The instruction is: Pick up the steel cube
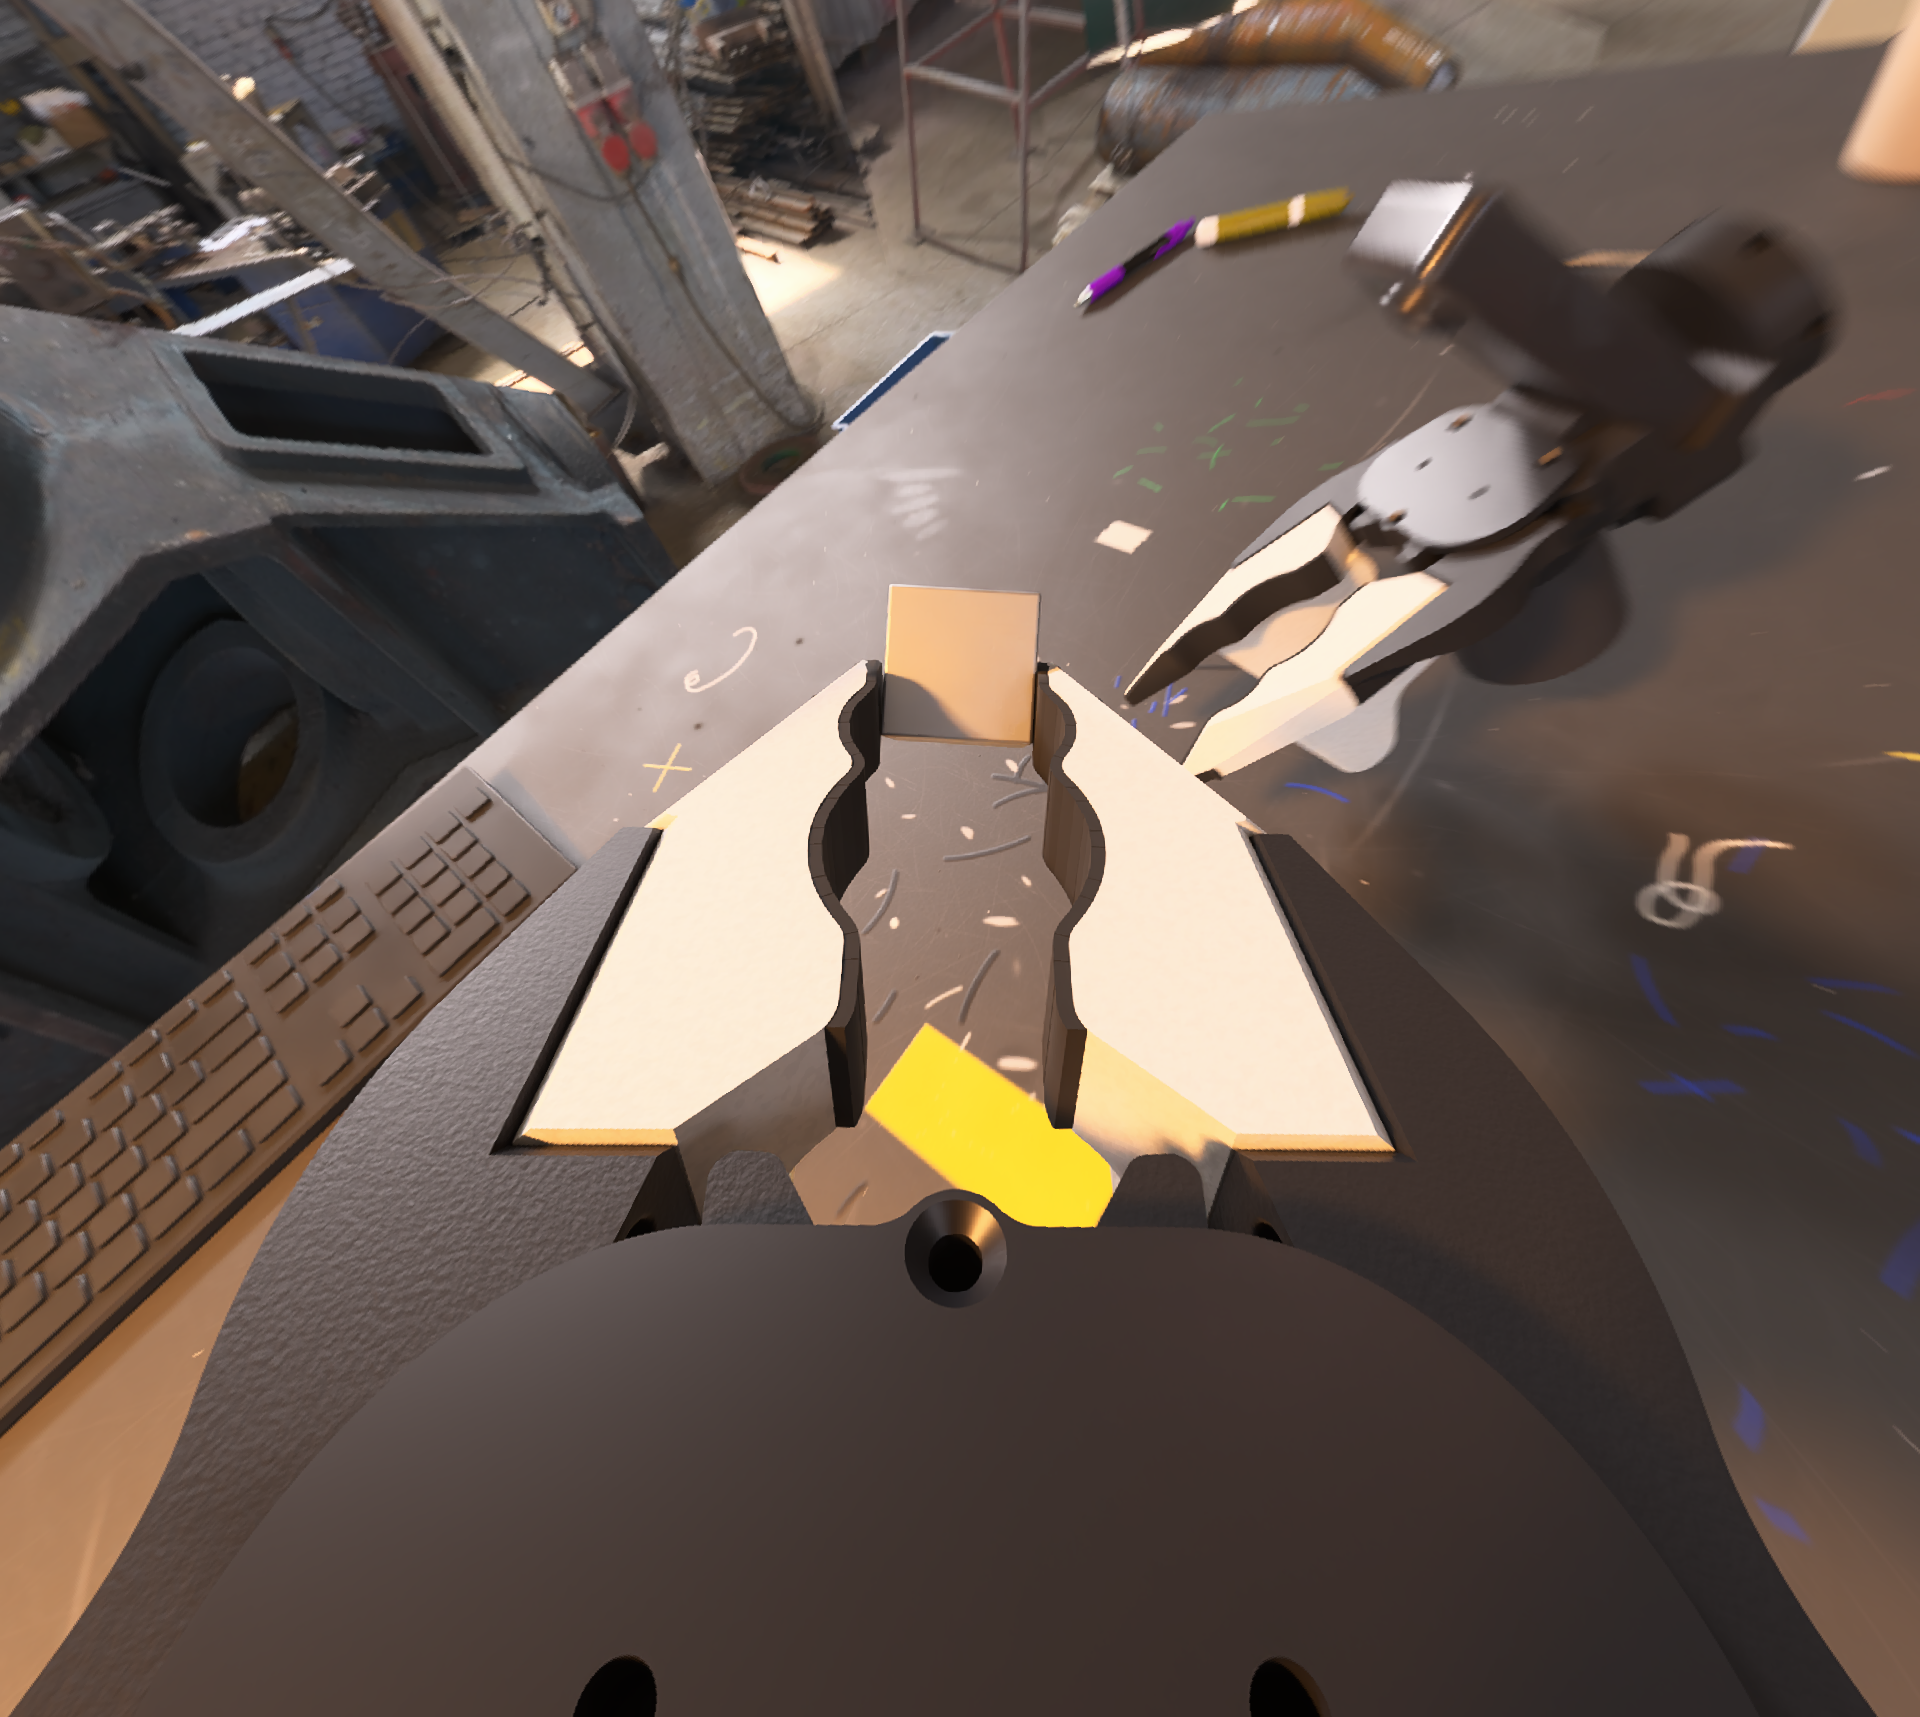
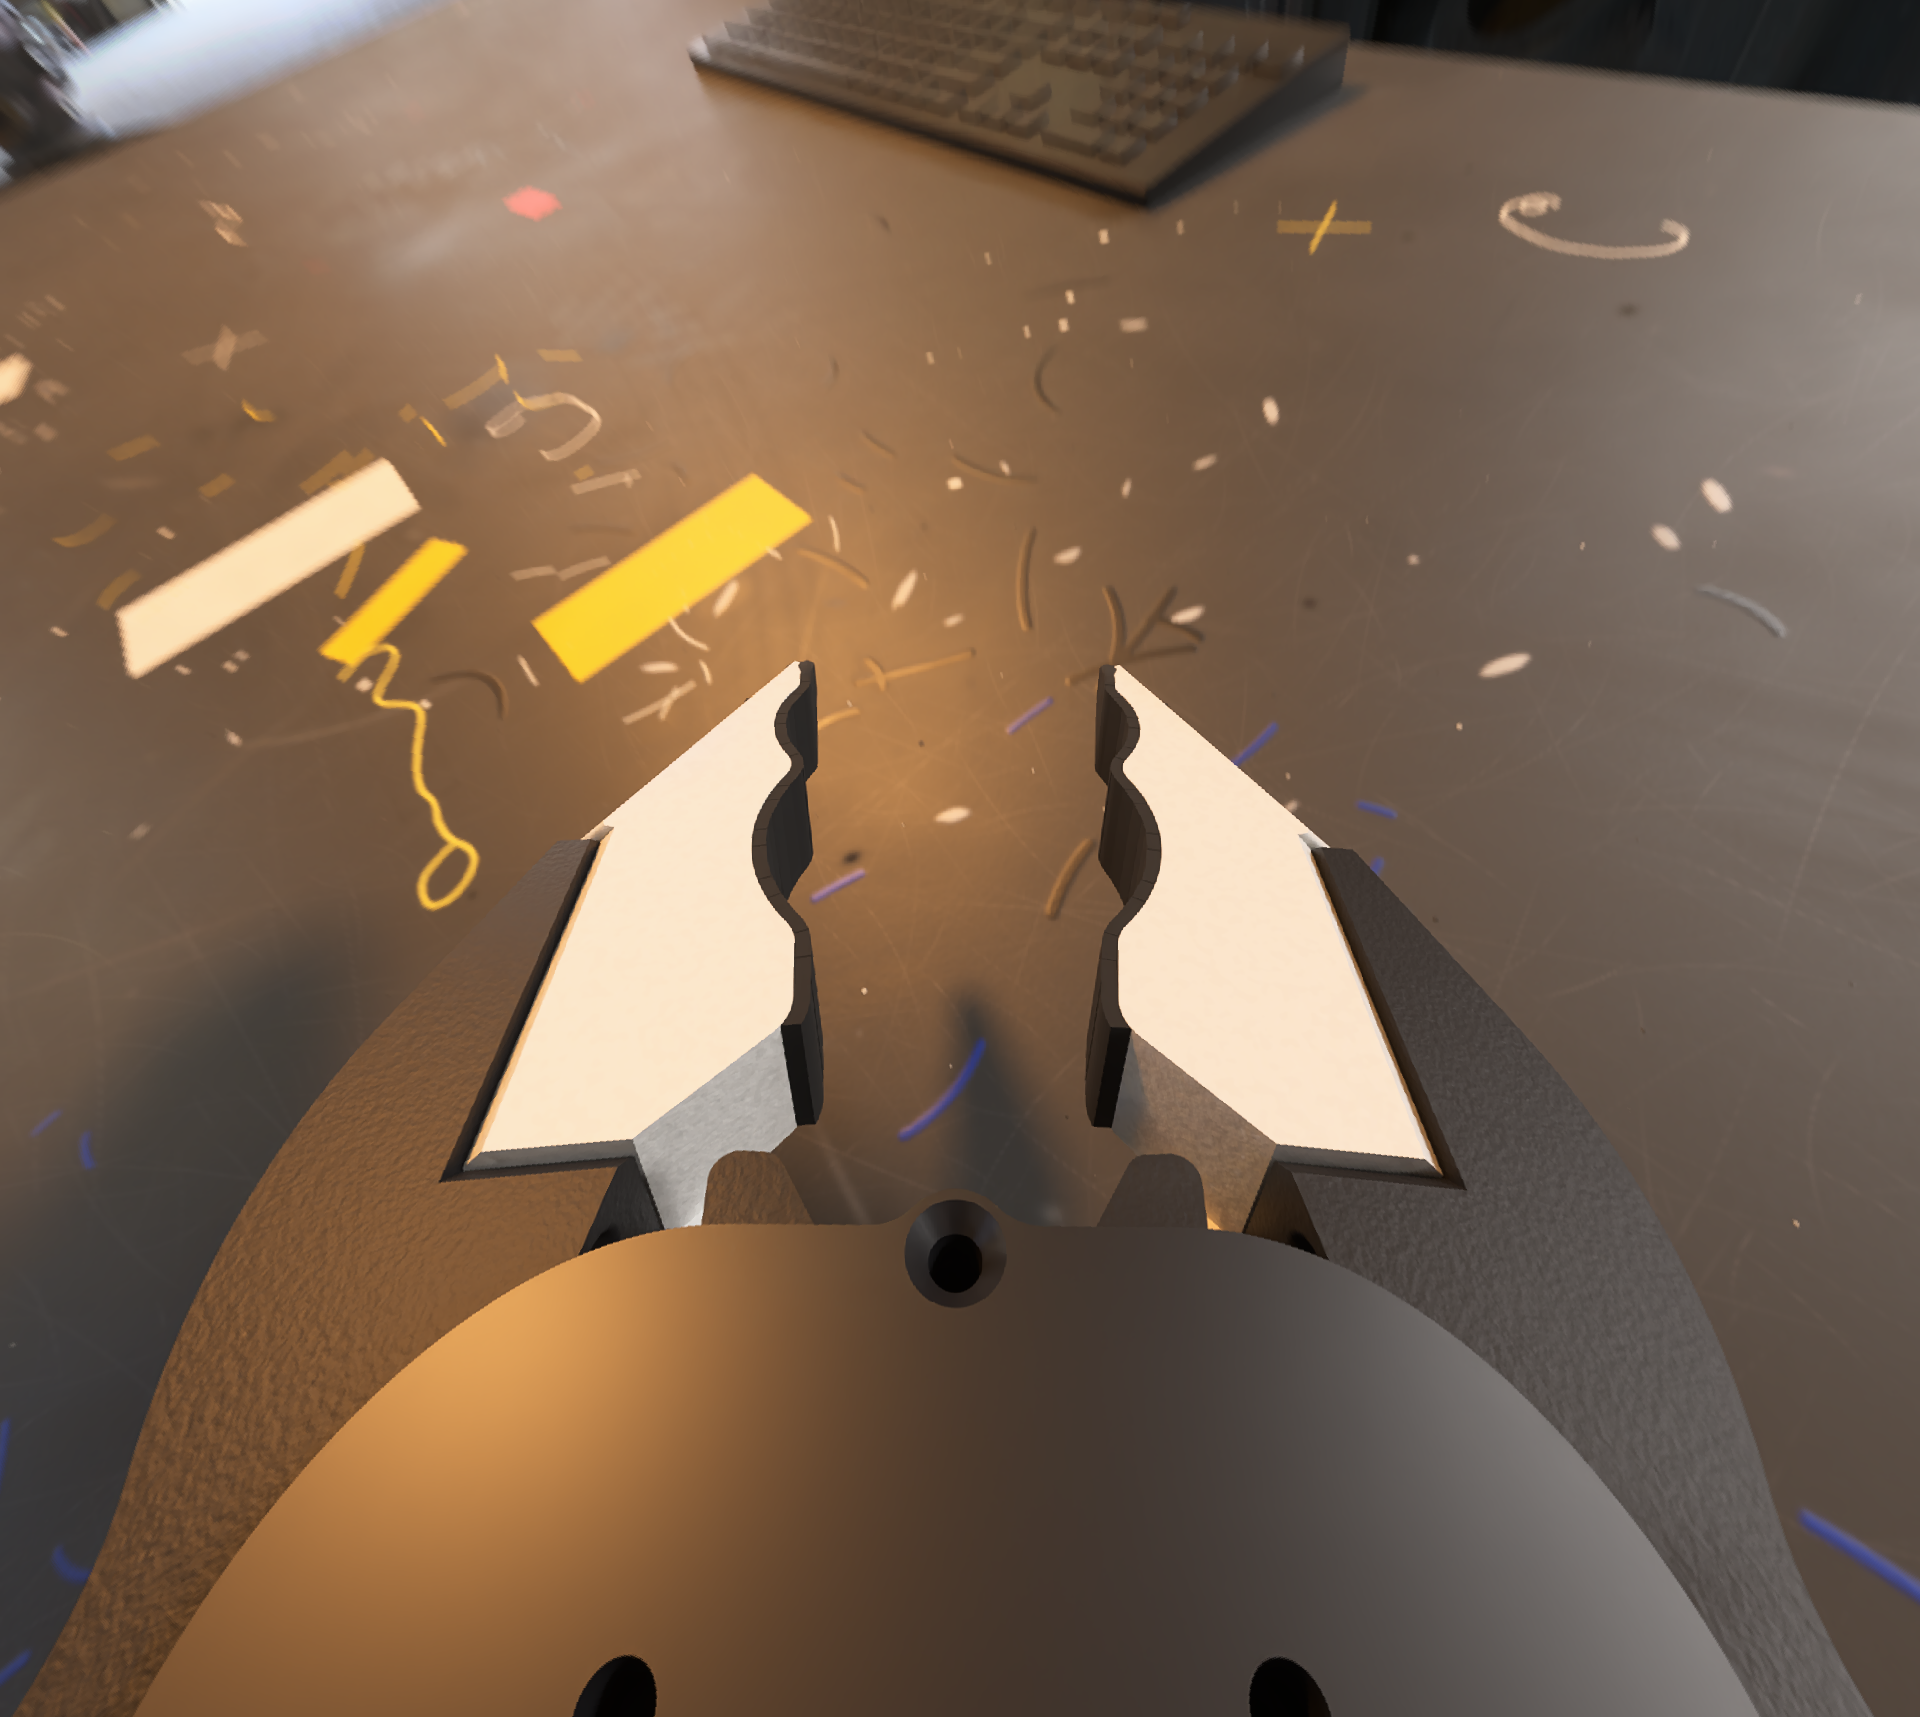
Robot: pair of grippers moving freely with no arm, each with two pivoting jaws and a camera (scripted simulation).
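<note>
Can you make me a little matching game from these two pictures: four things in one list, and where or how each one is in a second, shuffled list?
Things:
1. steel cube
2. keyboard
3. right gripper
4. yellow and purple pens

Places or states:
A. lying at the table's far edge
B. open, with nothing between its fingers
C. between the left gripper's fingertips
D. lying at the left edge of the table, beside the left gripper

Pairs: 1-C, 2-D, 3-B, 4-A
</note>
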